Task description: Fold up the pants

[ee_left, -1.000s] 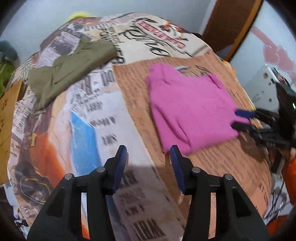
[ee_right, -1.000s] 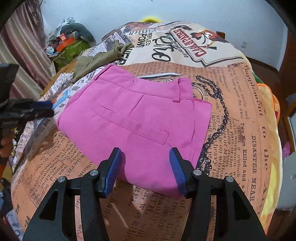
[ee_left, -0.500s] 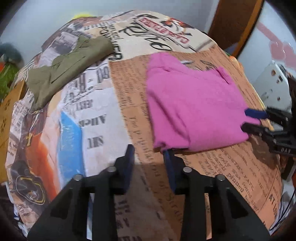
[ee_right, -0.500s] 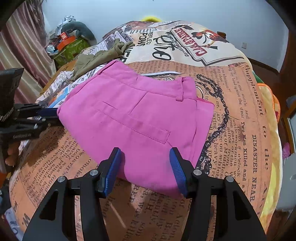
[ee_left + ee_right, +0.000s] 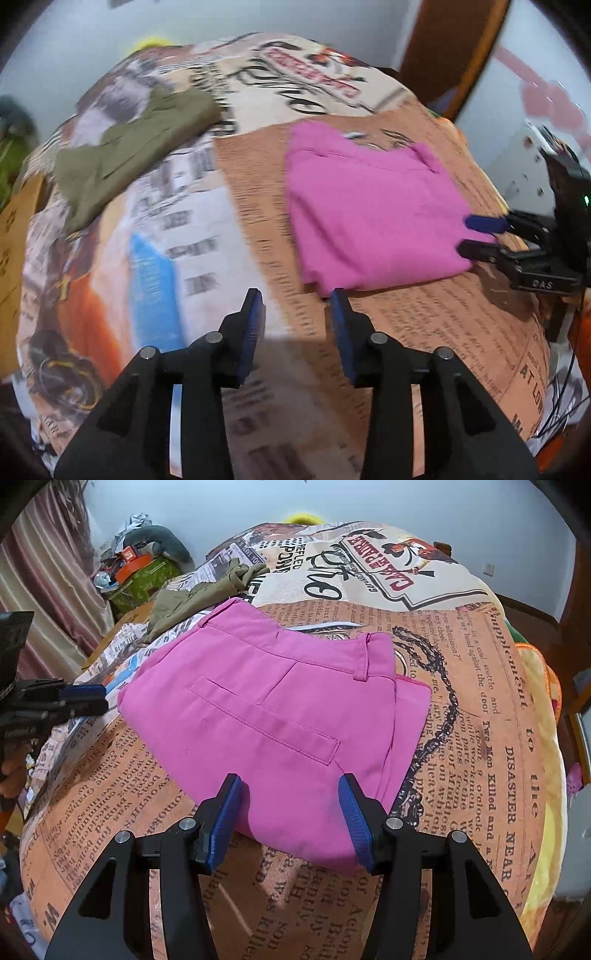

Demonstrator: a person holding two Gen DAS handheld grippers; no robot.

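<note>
The pink pants (image 5: 280,716) lie folded in a flat block on the newspaper-print bedspread (image 5: 480,738); they also show in the left wrist view (image 5: 369,218). My right gripper (image 5: 291,812) is open and empty, its fingers astride the near edge of the pants. My left gripper (image 5: 297,325) is open and empty, just off the pants' corner. Each gripper shows in the other's view: the left one (image 5: 88,698) at the pants' left edge, the right one (image 5: 476,236) at their right edge.
Olive green pants (image 5: 125,155) lie crumpled at the far left of the bed, also in the right wrist view (image 5: 199,594). A cluttered green bag (image 5: 140,572) and a curtain (image 5: 48,590) stand beyond the bed. A wooden door (image 5: 447,51) is at the back right.
My left gripper narrowed near the pants' corner half a second ago, then opened wider and drew back a little. The right gripper and the pants have barely moved.
</note>
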